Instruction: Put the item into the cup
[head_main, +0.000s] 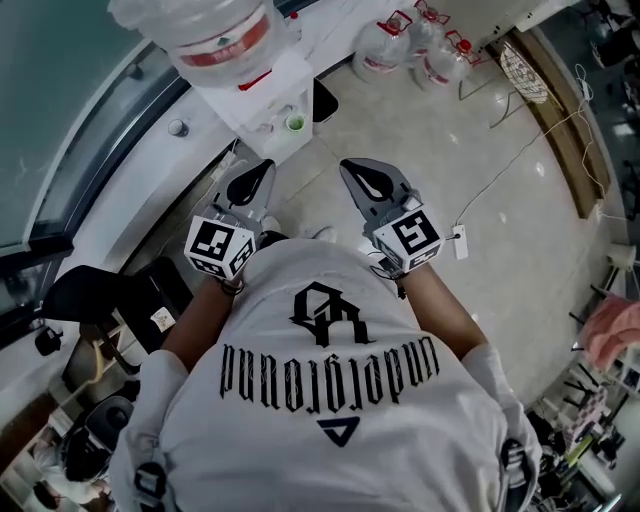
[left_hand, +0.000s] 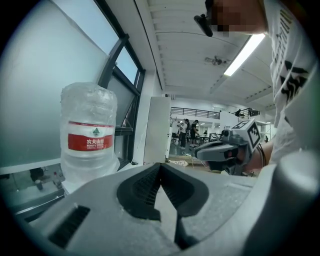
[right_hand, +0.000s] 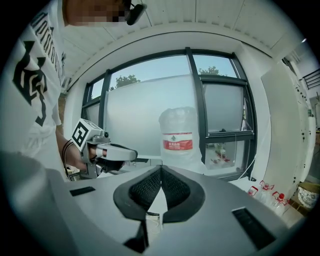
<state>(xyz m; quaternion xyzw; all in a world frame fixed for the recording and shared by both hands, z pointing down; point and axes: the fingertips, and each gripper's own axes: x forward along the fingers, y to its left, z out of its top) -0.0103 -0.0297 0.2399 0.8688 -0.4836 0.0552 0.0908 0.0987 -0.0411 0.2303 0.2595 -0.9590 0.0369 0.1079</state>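
In your head view, the big clear plastic water jug with a red label (head_main: 222, 40) is cut off by the top edge. Just below it, the small white cup with green inside (head_main: 295, 122) is too small for you to tell its contents.

White table (head_main: 300, 72): big water jug (head_main: 215, 35), small green cup (head_main: 295, 122).

Looking down over my white printed T-shirt (head_main: 330, 400), I hold my left gripper (head_main: 248, 188) and right gripper (head_main: 372, 186) side by side, apart from each other, both pointing ahead toward a white counter (head_main: 245, 98) that carries a large water bottle (head_main: 215, 35) and a small green cup (head_main: 295, 122); smaller water jugs (head_main: 385, 52) stand beyond on the pale tiled floor (head_main: 520, 260)
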